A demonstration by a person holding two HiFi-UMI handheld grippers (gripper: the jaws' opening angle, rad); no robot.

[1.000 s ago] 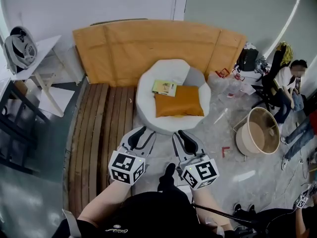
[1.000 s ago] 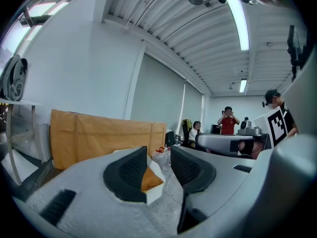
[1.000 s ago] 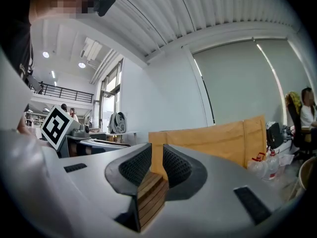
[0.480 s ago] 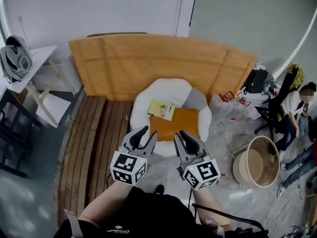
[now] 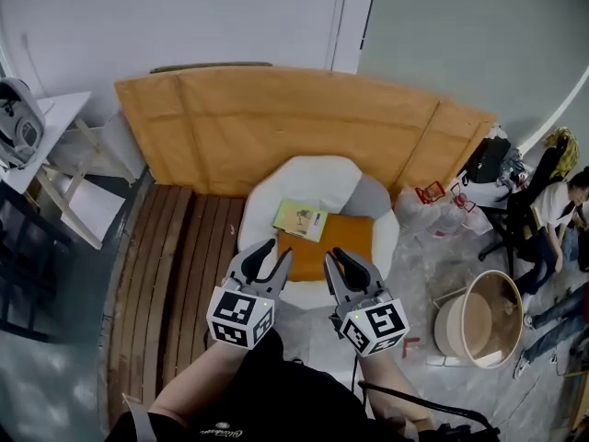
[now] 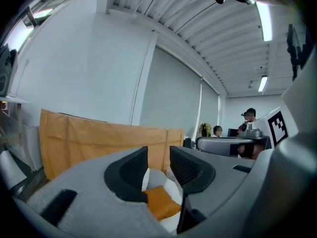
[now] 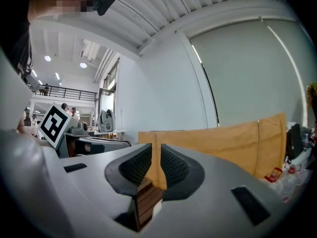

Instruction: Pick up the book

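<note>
Seemingly lining up an approach, left claw (image 5: 277, 250) and right claw (image 5: 337, 254) are hovering clenched, empty; the book (image 5: 300, 219) is lying at twelve o'clock on the armchair (image 5: 317, 169).

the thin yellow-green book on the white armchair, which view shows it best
The head view: the thin yellow-green book lies in full sight on the white armchair, beside the orange cushion. The left gripper view catches only cushion and armchair; the right gripper view only brown cardboard and wooden slats.
</note>
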